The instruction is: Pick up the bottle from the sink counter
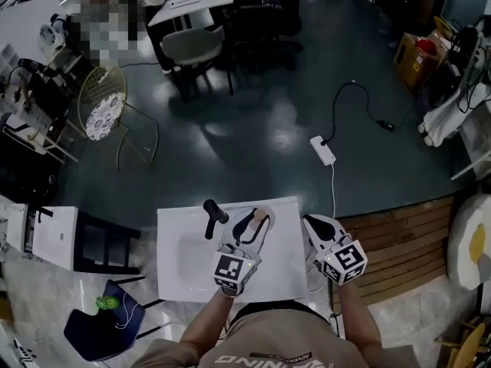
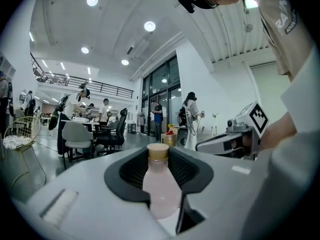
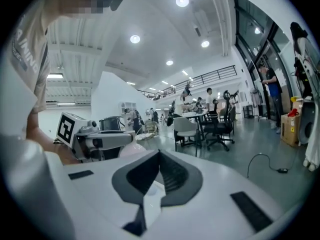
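A pale pink bottle (image 2: 161, 186) with a tan cap stands upright between the dark pads of my left gripper (image 2: 159, 156), which is shut on its body. From the head camera that gripper (image 1: 252, 225) hovers over the white sink counter (image 1: 175, 278), the bottle (image 1: 261, 217) poking out past its fingers beside the black faucet (image 1: 212, 217). My right gripper (image 1: 316, 227) hangs just off the counter's right edge. Along its own jaws the right gripper (image 3: 159, 156) is shut on nothing. The left gripper (image 3: 100, 134) and the bottle's rounded pink side (image 3: 131, 150) show to its left.
Wooden slats (image 1: 399, 244) lie to the right of the counter. A white power strip (image 1: 323, 149) with its cable sits on the dark floor beyond. A wire chair (image 1: 103, 106), a grey chair (image 1: 192, 48) and a blue stool (image 1: 100, 328) stand around; people stand far off.
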Demonstrator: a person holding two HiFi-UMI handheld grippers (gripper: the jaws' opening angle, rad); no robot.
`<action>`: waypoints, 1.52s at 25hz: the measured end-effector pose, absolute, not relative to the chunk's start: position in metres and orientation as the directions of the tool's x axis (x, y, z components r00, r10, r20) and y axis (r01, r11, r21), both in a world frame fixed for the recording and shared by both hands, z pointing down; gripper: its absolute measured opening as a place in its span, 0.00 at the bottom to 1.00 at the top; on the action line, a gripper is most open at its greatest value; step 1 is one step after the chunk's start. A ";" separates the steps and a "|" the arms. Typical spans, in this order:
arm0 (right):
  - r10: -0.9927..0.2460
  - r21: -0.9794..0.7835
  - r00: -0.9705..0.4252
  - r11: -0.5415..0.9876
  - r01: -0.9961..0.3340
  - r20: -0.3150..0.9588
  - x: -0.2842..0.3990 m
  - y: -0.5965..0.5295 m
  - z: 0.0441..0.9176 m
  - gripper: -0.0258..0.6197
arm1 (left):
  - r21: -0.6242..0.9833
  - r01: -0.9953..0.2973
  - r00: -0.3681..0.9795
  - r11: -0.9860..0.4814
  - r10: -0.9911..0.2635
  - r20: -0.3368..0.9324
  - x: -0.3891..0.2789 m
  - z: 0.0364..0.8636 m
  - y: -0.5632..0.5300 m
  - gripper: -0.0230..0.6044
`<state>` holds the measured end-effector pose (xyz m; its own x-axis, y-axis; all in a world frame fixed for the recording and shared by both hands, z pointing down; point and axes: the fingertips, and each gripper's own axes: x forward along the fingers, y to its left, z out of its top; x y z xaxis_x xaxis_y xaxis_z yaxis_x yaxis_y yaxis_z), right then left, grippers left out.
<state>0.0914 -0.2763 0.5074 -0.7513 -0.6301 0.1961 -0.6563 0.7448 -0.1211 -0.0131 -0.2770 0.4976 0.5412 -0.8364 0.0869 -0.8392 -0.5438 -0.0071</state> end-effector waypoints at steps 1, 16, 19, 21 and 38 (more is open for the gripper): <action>-0.631 -0.119 -0.753 0.746 -0.655 0.189 0.092 -0.276 0.502 0.06 | -0.011 -0.841 0.539 -0.541 -0.838 0.084 -0.014 0.492 -0.275 0.24; -0.640 -0.075 -0.760 0.757 -0.649 0.118 0.096 -0.274 0.458 0.06 | 0.006 -0.870 0.491 -0.493 -0.867 0.079 -0.034 0.454 -0.260 0.24; -0.637 -0.071 -0.763 0.761 -0.645 0.111 0.094 -0.274 0.453 0.06 | 0.004 -0.869 0.493 -0.494 -0.865 0.094 -0.035 0.456 -0.260 0.24; -0.635 -0.071 -0.765 0.762 -0.643 0.109 0.094 -0.273 0.451 0.06 | 0.018 -0.869 0.494 -0.495 -0.864 0.101 -0.035 0.460 -0.259 0.24; -0.659 -0.070 -0.747 0.744 -0.664 0.087 0.102 -0.266 0.444 0.06 | -0.005 -0.871 0.489 -0.491 -0.868 0.087 -0.046 0.451 -0.258 0.24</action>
<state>0.1019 -0.2664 0.4442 -0.7472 -0.6589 0.0868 -0.6643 0.7441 -0.0704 -0.0461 -0.2576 0.4506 0.4889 -0.8680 0.0870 -0.8711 -0.4911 -0.0047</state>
